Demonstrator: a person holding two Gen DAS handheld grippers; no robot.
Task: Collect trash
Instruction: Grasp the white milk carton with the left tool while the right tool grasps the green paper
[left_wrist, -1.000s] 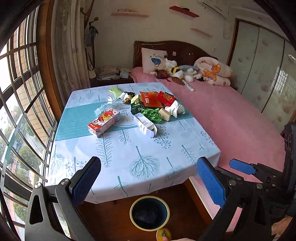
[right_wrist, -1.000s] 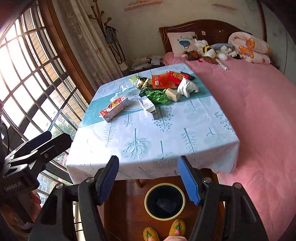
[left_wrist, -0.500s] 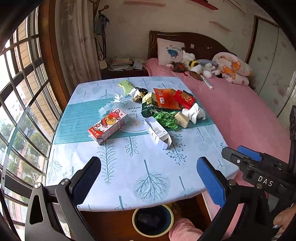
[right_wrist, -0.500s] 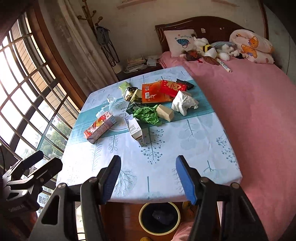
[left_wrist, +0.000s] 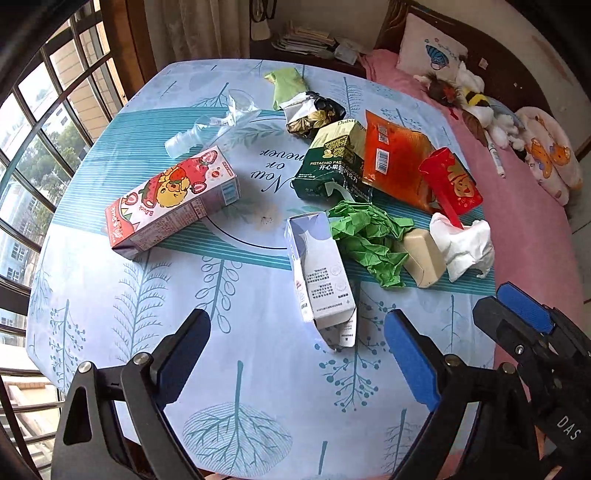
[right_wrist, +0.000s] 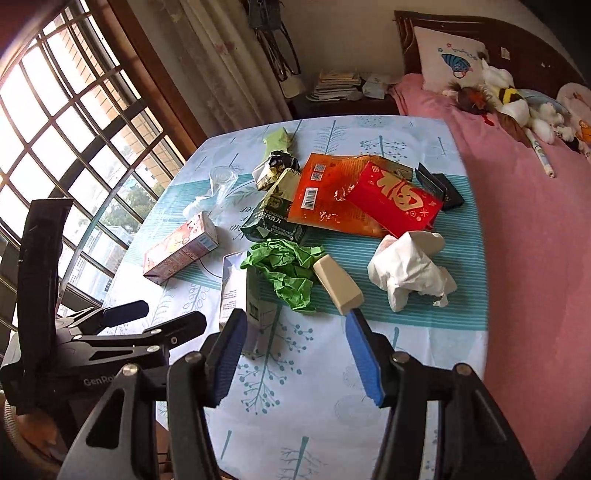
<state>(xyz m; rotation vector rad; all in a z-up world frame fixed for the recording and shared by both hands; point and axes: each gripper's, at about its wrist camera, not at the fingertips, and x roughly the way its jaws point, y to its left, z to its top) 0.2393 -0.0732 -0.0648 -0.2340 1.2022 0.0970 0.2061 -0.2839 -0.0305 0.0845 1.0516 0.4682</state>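
Blue-padded tongs have swung in over the tabletop (left_wrist: 110, 295) from both sides within the last second; a moment ago they hung back past its near edge, above a dark bin on the floor, and that bin has now dropped out of both views. Nothing has been collected yet, so I take this as the reach for a first piece.

The left tongs (left_wrist: 295, 343) stand spread wide, narrowing slightly, with nothing between the pads; the torn white carton (left_wrist: 321, 280) lies just beyond their tips. The right tongs (right_wrist: 295, 354) are spread less and closing, also empty, with the cream block (right_wrist: 338, 284) just ahead of the right pad.

The trash sits heaped mid-tabletop: crumpled green paper (left_wrist: 365, 240) touching the carton and block, a wad of white tissue (right_wrist: 410, 273), a strawberry drink box (left_wrist: 173, 199) lying apart on its side, a dark green chocolate box (left_wrist: 332, 162), an orange pouch (left_wrist: 395, 162), a red packet (right_wrist: 399, 199). Something clear beyond the drink box may be a crushed bottle.
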